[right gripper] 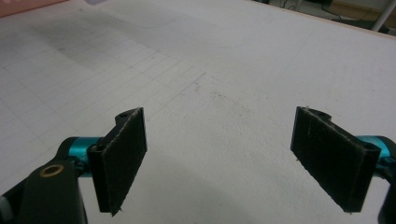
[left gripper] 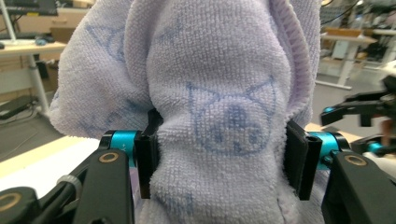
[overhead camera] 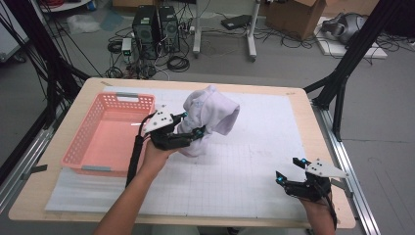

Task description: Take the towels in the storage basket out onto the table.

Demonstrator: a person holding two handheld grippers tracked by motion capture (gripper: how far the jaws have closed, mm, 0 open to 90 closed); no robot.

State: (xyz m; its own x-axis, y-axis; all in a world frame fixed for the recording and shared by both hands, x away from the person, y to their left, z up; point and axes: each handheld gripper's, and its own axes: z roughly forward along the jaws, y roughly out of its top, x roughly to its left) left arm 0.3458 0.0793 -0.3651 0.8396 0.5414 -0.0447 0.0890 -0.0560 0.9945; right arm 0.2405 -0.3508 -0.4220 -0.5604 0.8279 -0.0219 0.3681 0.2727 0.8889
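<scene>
Lavender towel (overhead camera: 210, 117) — bunched, clamped in left gripper (overhead camera: 193, 134) (seemingly lifted beside pink basket (overhead camera: 105, 132)); right gripper (overhead camera: 291, 171) — agape, unladen.

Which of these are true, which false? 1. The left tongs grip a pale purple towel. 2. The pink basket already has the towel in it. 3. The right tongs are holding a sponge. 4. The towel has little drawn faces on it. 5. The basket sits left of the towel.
1. True: the left tongs clamp the bunched towel between both pads.
2. False: the basket holds nothing; the towel is lifted beside it.
3. False: the right tongs stand open over the white mat, holding nothing.
4. True, in blue lines.
5. True in the high view.
</scene>
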